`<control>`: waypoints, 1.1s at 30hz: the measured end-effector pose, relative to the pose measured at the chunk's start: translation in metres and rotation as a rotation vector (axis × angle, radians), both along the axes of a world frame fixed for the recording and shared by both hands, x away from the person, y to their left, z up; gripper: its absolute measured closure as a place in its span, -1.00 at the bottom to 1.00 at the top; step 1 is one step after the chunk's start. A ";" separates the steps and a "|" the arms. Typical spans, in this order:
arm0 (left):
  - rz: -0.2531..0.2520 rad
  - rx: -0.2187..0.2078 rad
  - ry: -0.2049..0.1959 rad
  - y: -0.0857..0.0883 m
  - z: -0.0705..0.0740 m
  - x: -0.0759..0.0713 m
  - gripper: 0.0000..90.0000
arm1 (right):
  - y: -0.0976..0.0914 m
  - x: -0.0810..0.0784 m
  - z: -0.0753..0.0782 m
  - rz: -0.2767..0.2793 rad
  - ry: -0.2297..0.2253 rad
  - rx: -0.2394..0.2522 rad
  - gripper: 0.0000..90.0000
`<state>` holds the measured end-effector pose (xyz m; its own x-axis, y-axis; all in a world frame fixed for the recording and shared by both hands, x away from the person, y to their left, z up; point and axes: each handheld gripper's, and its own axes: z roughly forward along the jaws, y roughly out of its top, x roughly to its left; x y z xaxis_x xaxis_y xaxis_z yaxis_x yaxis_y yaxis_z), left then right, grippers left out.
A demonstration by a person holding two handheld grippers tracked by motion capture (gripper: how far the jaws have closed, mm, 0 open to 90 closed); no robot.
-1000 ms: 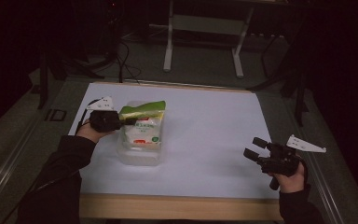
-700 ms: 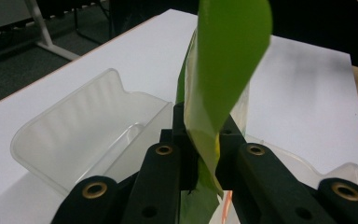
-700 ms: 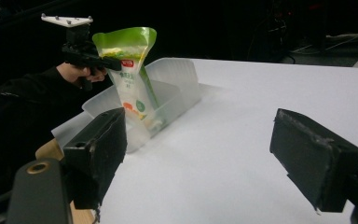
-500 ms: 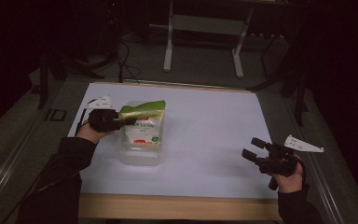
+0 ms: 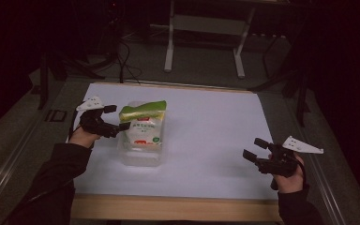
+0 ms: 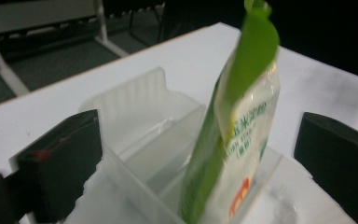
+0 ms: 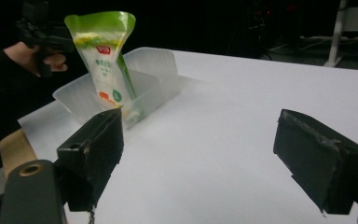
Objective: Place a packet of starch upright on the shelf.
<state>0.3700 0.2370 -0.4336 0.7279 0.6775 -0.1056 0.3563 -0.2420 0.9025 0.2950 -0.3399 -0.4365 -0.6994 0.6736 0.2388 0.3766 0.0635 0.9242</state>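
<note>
A green-and-white pouch [image 5: 143, 123] stands upright in a clear plastic container [image 5: 139, 158] left of the table's middle. My left gripper [image 5: 117, 117] is at the pouch's left side. Its jaws have just been opening. In the left gripper view the pouch [image 6: 235, 140] rises between the wide-apart jaws of the left gripper [image 6: 200, 158], and neither pad touches it. The container's ribbed wall [image 6: 135, 91] lies behind. My right gripper [image 5: 255, 149] hovers open and empty at the right front. The right gripper view looks across its jaws [image 7: 214, 149] at the pouch [image 7: 103, 60] and the container [image 7: 154, 70].
The white table top [image 5: 206, 126] is bare between the container and my right gripper. Its wooden front edge [image 5: 168, 206] runs along the bottom. A metal stand [image 5: 204, 42] and cables sit on the floor beyond the far edge.
The left gripper's jaws, closed on the pouch's top edge before, now stand apart from it. The pouch stays upright in the container. The right gripper has not moved.
</note>
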 end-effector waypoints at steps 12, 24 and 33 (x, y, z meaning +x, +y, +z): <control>0.117 -0.030 0.001 0.004 0.003 -0.041 -0.97 | 0.000 0.000 -0.006 0.001 0.024 -0.008 -0.65; 0.045 -0.098 -0.055 -0.014 0.021 -0.091 -0.97 | 0.003 -0.001 -0.009 0.009 0.033 -0.014 -0.65; -0.073 -0.102 -0.061 -0.042 0.013 -0.115 -0.97 | 0.005 -0.003 -0.011 0.021 0.033 -0.019 -0.65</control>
